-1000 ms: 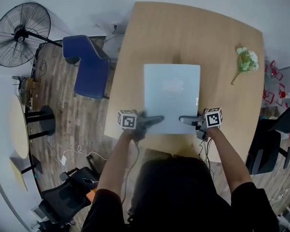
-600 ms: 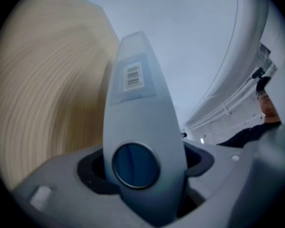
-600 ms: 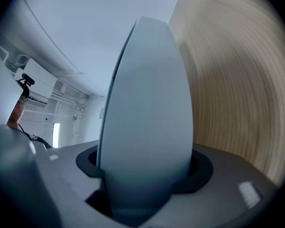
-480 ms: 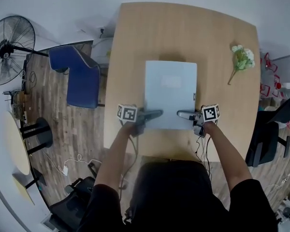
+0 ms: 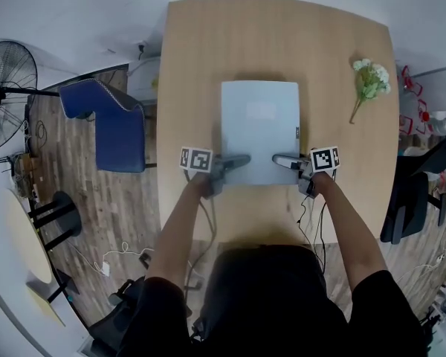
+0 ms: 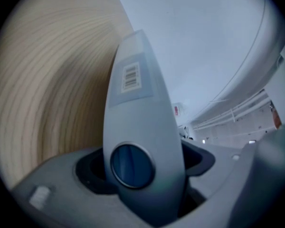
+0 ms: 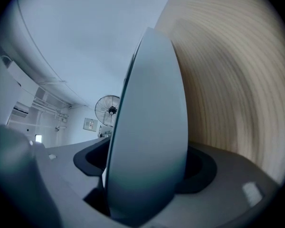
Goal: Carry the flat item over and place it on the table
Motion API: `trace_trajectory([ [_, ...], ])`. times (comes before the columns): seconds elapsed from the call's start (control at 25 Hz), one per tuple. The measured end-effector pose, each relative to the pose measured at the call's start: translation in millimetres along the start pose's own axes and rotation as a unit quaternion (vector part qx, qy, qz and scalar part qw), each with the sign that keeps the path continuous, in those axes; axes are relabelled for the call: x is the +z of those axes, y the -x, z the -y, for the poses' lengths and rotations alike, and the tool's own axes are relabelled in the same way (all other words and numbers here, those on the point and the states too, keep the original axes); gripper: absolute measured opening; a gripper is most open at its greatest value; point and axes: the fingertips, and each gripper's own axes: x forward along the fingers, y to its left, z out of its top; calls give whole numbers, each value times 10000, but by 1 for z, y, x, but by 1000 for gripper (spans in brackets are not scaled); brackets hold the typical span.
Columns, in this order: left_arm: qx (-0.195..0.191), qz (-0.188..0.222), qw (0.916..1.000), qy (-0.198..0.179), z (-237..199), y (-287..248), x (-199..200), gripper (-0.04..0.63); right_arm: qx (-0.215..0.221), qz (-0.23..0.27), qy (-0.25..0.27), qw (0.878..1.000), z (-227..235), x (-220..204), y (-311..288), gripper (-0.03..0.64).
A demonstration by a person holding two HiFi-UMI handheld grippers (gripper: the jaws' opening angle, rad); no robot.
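A flat pale grey-blue item (image 5: pixel 260 129) lies level at the middle of the wooden table (image 5: pixel 208 65). My left gripper (image 5: pixel 241 160) is at its near left corner and my right gripper (image 5: pixel 280 160) at its near right corner. Both pairs of jaws are opening with the item's near edge between them. The left gripper view shows the item (image 6: pixel 137 127) edge-on, with a barcode label (image 6: pixel 130 76), and dark gaps on both sides of it. In the right gripper view the item (image 7: pixel 152 127) also stands between the jaws with gaps beside it.
A bunch of white flowers (image 5: pixel 370 80) lies at the table's far right. Left of the table stand a blue chair (image 5: pixel 104 125) and a floor fan (image 5: pixel 4 73). A black chair (image 5: pixel 409 199) is at the right. Cables run over the floor.
Both grippers and the item have moved forward, farther in from the table's near edge. The head view has shifted, so the fan and chair sit farther left.
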Motion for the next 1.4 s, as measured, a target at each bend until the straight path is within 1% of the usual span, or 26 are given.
trace_trajectory([
  [0.16, 28, -1, 9994, 347, -7, 0, 1, 380, -74, -49, -227, 9997, 3, 1, -1, 387],
  [0.24, 53, -13, 9990, 439, -9, -1, 0, 379, -136, -97, -267, 9995, 4, 2, -1, 391],
  [0.36, 97, -61, 9987, 490, -11, 0, 0, 379, -454, -181, -302, 9983, 11, 2, 1, 396],
  [0.4, 103, -60, 9987, 501, -12, 1, 1, 379, -464, -163, -304, 9983, 10, 3, 0, 397],
  [0.52, 117, 49, 9986, 515, -11, 2, 3, 383, -270, 26, -313, 9991, 3, 5, -2, 400],
  [0.6, 161, 88, 9984, 534, -11, 2, 2, 385, -383, 98, -276, 9988, 3, 3, 2, 404],
  [0.68, 205, 80, 9983, 545, -11, 2, 1, 385, -628, 45, -110, 9980, 4, 1, 6, 421],
  [0.8, 251, 65, 9982, 543, -11, 4, 3, 381, -1004, -253, 519, 9933, 0, -6, 11, 475],
  [0.84, 274, 64, 9982, 525, -11, 5, 3, 380, -1123, -331, 727, 9905, -1, -9, 13, 482],
  [0.92, 358, 44, 9984, 437, -12, 5, 2, 379, -1373, -319, 903, 9859, 4, -11, 18, 474],
  [0.96, 404, 30, 9984, 389, -12, 5, 1, 376, -1476, -251, 872, 9849, 7, -10, 20, 459],
  [1.0, 440, 22, 9984, 351, -11, 5, 1, 376, -1550, -179, 806, 9845, 11, -8, 21, 424],
  [1.08, 488, 20, 9984, 298, -12, 3, 1, 376, -1607, -115, 719, 9843, 15, -6, 23, 414],
  [1.24, 617, 38, 9979, 211, -12, 3, 1, 380, -1602, -87, 716, 9844, 17, -5, 22, 403],
  [1.4, 914, 42, 9958, 27, -9, 4, 2, 405, -1722, -51, 754, 9822, 18, -6, 24, 387],
])
